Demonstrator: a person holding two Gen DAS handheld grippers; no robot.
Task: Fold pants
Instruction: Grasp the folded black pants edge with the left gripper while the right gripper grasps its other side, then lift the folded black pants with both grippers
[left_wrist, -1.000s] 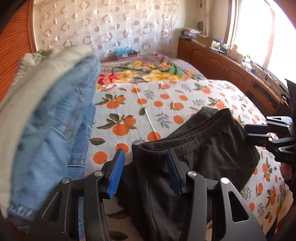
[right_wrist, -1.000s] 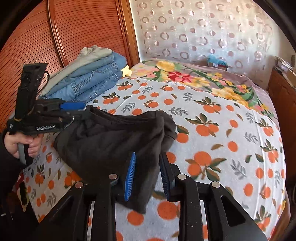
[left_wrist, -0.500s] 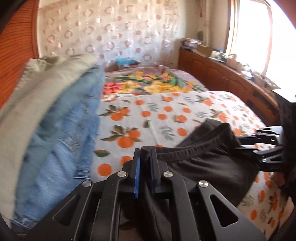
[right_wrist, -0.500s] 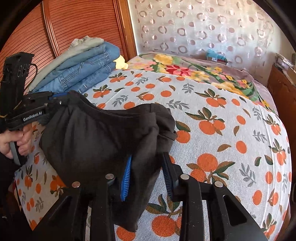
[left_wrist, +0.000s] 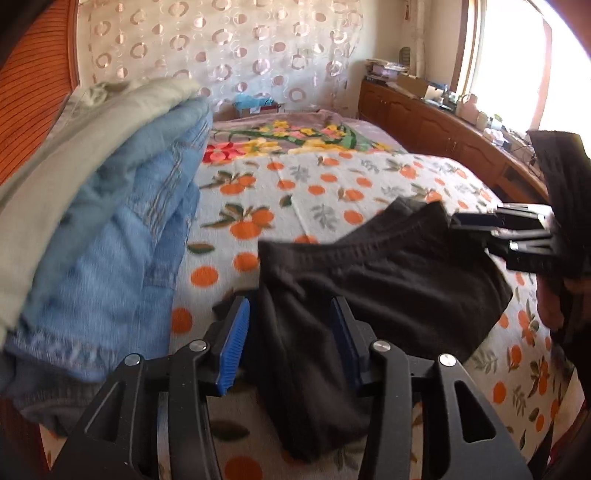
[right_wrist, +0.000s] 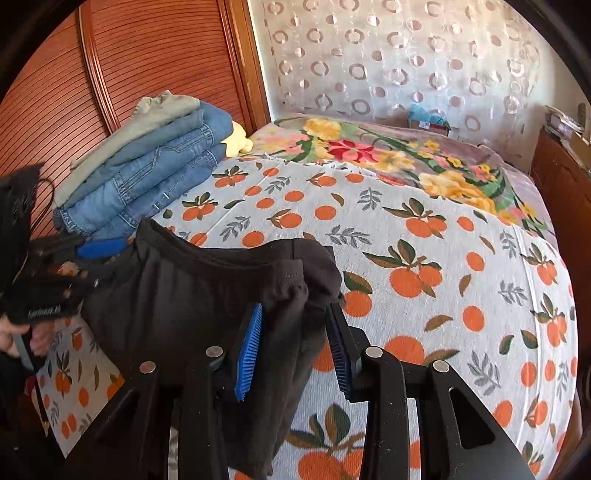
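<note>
Left wrist: window (left_wrist: 506, 62), right wrist: yellow item (right_wrist: 238, 140) behind jeans (right_wrist: 147, 177)

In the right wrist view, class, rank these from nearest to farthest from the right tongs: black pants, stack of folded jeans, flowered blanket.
1. black pants, between the right tongs
2. stack of folded jeans, far left
3. flowered blanket, at the back
</note>
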